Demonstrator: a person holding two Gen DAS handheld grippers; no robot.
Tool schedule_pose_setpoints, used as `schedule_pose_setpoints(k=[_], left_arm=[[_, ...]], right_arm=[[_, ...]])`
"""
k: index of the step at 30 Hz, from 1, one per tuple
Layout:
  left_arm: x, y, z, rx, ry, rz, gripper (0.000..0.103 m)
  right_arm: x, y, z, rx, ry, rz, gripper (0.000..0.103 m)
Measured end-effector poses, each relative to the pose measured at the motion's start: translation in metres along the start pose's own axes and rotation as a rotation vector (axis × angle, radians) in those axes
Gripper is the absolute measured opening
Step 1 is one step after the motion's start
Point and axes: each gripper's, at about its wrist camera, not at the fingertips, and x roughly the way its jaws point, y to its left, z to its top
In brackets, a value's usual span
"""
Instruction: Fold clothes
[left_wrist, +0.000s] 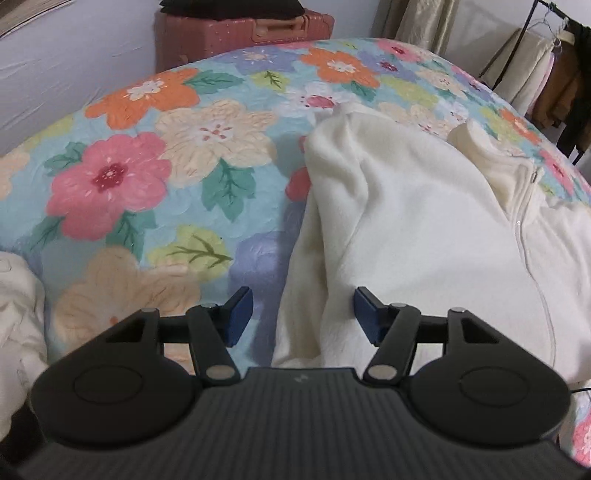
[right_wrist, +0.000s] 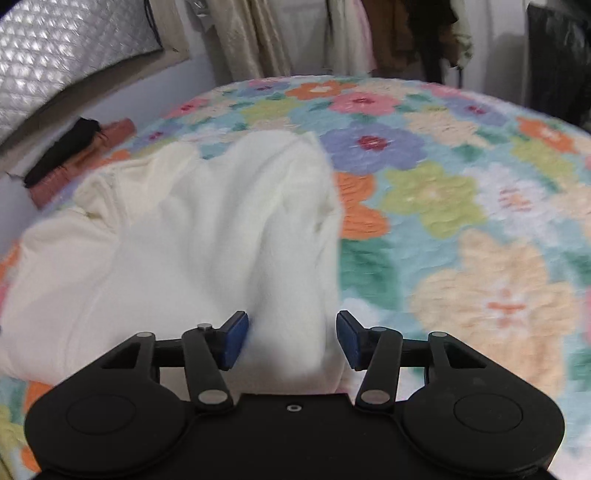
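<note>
On the quilted floral bedspread (left_wrist: 155, 177), both hand-held grippers (left_wrist: 303, 314) (right_wrist: 291, 339) gape above fluffy cream fleece (left_wrist: 424, 229).

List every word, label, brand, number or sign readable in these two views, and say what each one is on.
No readable text in either view.
Left gripper: a small pale mark on its ribbed black body, too small to read.
Cream fleece jacket: no visible label or print; only its zipper shows.
Flowered bedspread: pattern only, no words.
Pink suitcase: no legible brand.
Right gripper: no markings; this view is blurred.
</note>
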Motion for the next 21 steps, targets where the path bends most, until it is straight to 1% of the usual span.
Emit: schedule_pose_setpoints(k=[2,4,6,8,9,10,11,12,13,15,16,18,19,21], left_arm=[[-0.005,0.0,0.002,0.0,-0.012,0.009,0.059],[-0.012,-0.001,0.005,0.006,-0.038,0.016,0.057],[-0.021,-0.002,0.007,0.024,-0.095,-0.019,0.058],[-0.034,-0.007,0.018,0.04,-0.146,-0.085,0.059],[-0.035,-0.012,0.026,0.064,-0.15,-0.128,0.059],[-0.033,-0.017,0.036,0.093,-0.147,-0.173,0.061],[-0.026,-0.024,0.048,0.139,-0.143,-0.212,0.061],[-0.017,-0.031,0.06,0.19,-0.137,-0.248,0.062],[-0.004,-0.038,0.073,0.248,-0.142,-0.263,0.063],[0.026,-0.048,0.095,0.338,-0.142,-0.238,0.063],[0.04,-0.049,0.105,0.364,-0.123,-0.228,0.063],[0.07,-0.05,0.124,0.408,-0.075,-0.212,0.063],[0.081,-0.047,0.131,0.412,-0.056,-0.22,0.063],[0.098,-0.037,0.138,0.373,-0.044,-0.277,0.063]], right_arm=[[-0.013,-0.003,0.0,-0.055,-0.018,-0.092,0.055],[-0.027,-0.013,0.002,-0.053,-0.022,-0.126,0.054],[-0.042,-0.021,0.012,-0.031,-0.049,-0.055,0.054],[-0.053,-0.026,0.025,-0.01,-0.066,0.043,0.054],[-0.054,-0.022,0.035,-0.027,-0.074,0.101,0.054],[-0.053,-0.015,0.045,-0.077,-0.092,0.143,0.055],[-0.052,-0.007,0.055,-0.127,-0.109,0.179,0.058],[-0.047,0.0,0.064,-0.178,-0.126,0.192,0.064],[-0.037,0.007,0.076,-0.231,-0.143,0.202,0.066],[-0.013,0.016,0.094,-0.288,-0.17,0.215,0.068],[0.003,0.018,0.104,-0.309,-0.174,0.219,0.068],[0.032,0.018,0.12,-0.323,-0.163,0.211,0.068],[0.046,0.017,0.127,-0.326,-0.158,0.207,0.068],[0.067,0.011,0.139,-0.298,-0.157,0.211,0.068]])
